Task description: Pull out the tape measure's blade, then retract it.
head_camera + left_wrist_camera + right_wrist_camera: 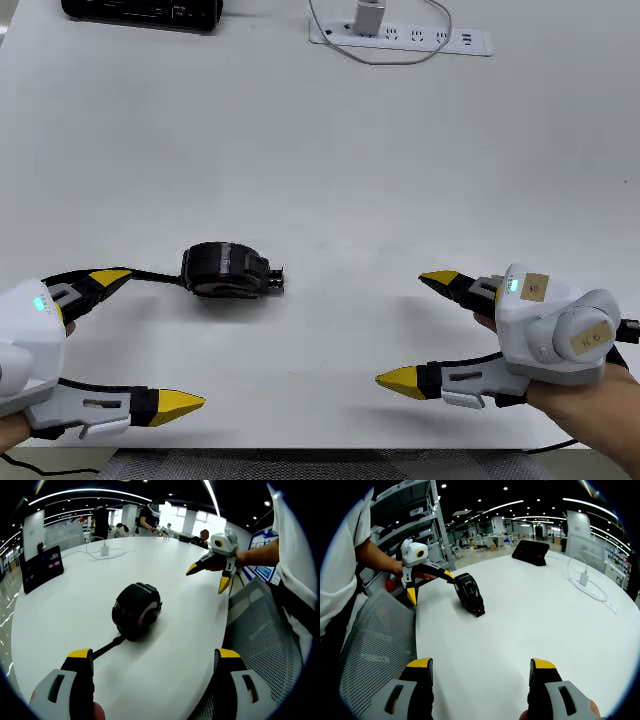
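Observation:
A black tape measure [230, 270] lies on the white table [330, 170], blade end toward the right, no blade showing out of the case. Its thin black strap [155, 276] runs left toward the upper fingertip of my left gripper [150, 338], which stands open just left of the case. In the left gripper view the tape measure [137, 610] sits ahead between the wide-apart jaws of my left gripper [154, 655]. My right gripper [418, 328] is open to the right, well apart from the tape. From the right gripper view the tape measure [470, 592] lies far ahead of my right gripper [480, 663].
A white power strip [400, 38] with a plugged-in charger and cable lies at the table's far edge. A black device [140, 10] stands at the far left. The table's near edge [330, 448] runs just below both grippers, with a grey mesh chair [375, 645] beneath.

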A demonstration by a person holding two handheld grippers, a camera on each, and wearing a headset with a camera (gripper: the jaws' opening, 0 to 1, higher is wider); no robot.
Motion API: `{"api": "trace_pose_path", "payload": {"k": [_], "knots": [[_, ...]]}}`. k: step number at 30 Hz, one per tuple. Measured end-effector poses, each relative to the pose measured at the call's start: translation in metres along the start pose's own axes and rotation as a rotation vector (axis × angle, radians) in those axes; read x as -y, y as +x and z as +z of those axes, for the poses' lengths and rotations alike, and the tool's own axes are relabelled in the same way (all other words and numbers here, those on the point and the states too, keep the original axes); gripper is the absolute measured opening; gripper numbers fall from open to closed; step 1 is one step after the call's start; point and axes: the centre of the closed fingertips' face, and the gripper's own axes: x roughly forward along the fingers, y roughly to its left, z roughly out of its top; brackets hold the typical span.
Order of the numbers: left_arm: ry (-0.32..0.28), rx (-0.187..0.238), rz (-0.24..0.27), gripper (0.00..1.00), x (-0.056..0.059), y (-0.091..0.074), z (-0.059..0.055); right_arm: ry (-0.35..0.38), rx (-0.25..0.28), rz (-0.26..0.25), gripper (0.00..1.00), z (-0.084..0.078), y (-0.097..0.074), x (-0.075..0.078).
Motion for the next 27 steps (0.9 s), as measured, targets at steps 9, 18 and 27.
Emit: {"api": "trace_pose_path", "payload": {"k": [9,18,27], "knots": [[-0.005,-0.002,0.004,0.99,0.002,-0.002,-0.001,-0.002,0.012,-0.005,0.80,0.002,0.000,0.001],[-0.008,-0.008,-0.001,0.99,0.003,-0.001,-0.002,-0.012,0.020,-0.006,0.82,0.003,0.000,0.002],[-0.006,-0.031,0.014,0.99,-0.001,-0.001,-0.010,-0.006,0.025,-0.001,0.83,0.004,0.002,0.004]]}}
